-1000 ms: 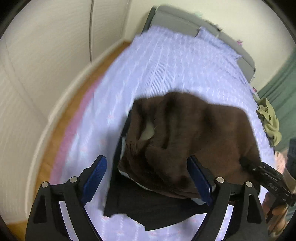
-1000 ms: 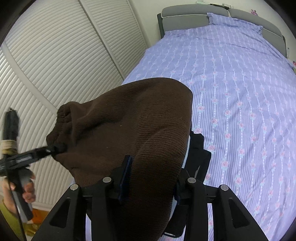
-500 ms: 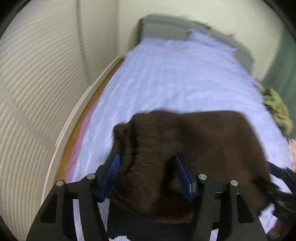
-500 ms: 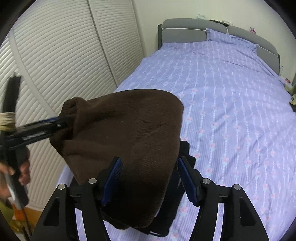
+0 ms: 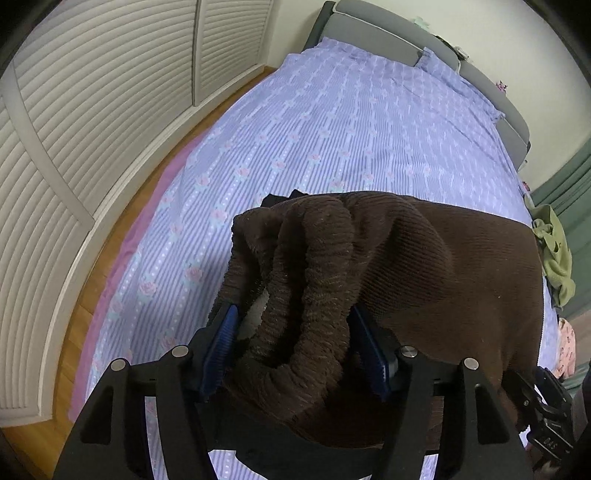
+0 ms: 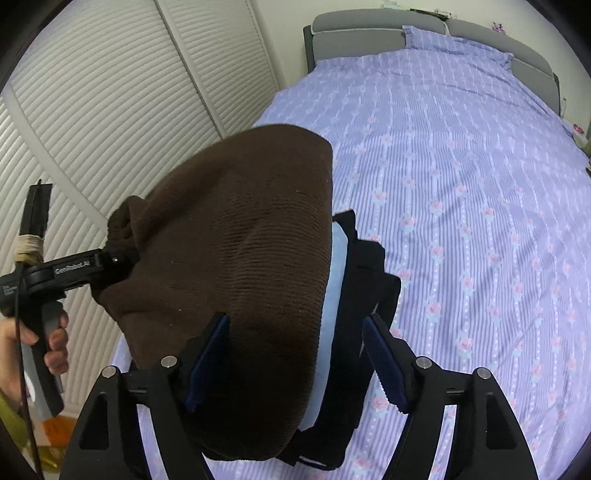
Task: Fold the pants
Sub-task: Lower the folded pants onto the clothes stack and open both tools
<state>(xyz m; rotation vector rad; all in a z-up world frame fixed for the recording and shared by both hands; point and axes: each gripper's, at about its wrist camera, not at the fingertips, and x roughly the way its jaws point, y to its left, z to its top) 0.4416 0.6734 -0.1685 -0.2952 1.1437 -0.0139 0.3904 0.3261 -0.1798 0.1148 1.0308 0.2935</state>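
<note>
Brown ribbed knit pants (image 5: pixel 424 266) hang in the air above the bed, stretched between both grippers. My left gripper (image 5: pixel 295 347) is shut on their bunched waistband, which fills the gap between the blue pads. From the right wrist view, the left gripper (image 6: pixel 110 260) pinches the pants' (image 6: pixel 236 258) left end. My right gripper (image 6: pixel 299 358) has its jaws spread wide; the brown cloth drapes over the left pad (image 6: pixel 207 354), and the right pad (image 6: pixel 384 362) is bare.
A bed with a purple flowered sheet (image 5: pixel 351 122) stretches ahead to a grey headboard (image 6: pixel 362 26). Dark and light blue garments (image 6: pixel 354 314) lie stacked under the pants. White louvred closet doors (image 5: pixel 92 92) stand left. Green clothing (image 5: pixel 554 254) lies at the bed's right edge.
My left gripper closed on the waistband and lifted the pants off the stack. My right gripper's jaws spread wider, letting go of the cloth.
</note>
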